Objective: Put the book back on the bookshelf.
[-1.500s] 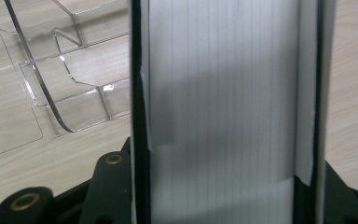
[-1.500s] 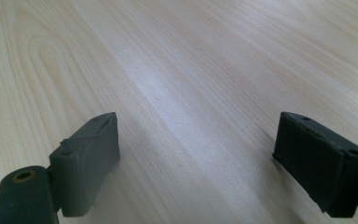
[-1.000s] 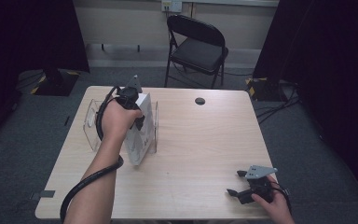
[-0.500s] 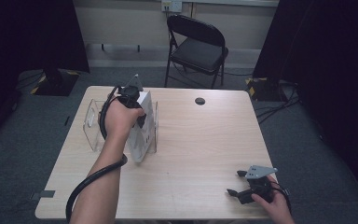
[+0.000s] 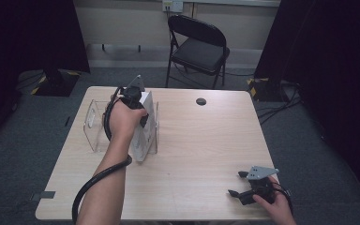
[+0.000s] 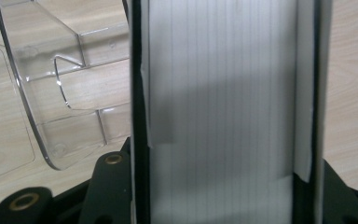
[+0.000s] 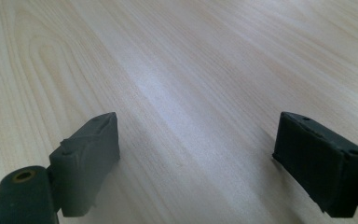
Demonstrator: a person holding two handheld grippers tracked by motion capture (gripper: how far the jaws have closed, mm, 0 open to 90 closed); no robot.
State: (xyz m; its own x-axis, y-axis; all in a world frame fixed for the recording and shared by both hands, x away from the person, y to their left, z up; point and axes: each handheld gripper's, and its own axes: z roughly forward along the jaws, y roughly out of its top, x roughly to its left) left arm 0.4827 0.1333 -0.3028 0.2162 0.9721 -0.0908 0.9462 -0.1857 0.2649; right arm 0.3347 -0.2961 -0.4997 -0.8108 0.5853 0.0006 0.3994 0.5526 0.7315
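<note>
Over on the left, a clear plastic rack [image 5: 93,123] is standing on the table [image 5: 197,140], its curved dividers [image 6: 51,84] lying just beside the left gripper's jaws on their left. The left gripper [image 5: 138,110] is pointing down from the person's left hand [image 5: 122,123], and its jaws are clamping a thick white binder-like block [image 6: 228,112] by its two black-edged faces. The block is sitting squarely between the jaws, running straight ahead of them with its ruled white edge facing the gripper view; from above it is standing upright against a clear divider at the rack's right end. The gripper's black cable [image 5: 98,180] is trailing down along the forearm.

Further right, a small dark round thing [image 5: 200,101] is lying near the table's far edge, well apart from both grippers.

At the near right corner, the right gripper [image 5: 236,183] is resting low over the table in the person's right hand [image 5: 276,206], its jaws gaping wide with nothing but bare wood [image 7: 177,93] between and ahead of them.
</note>
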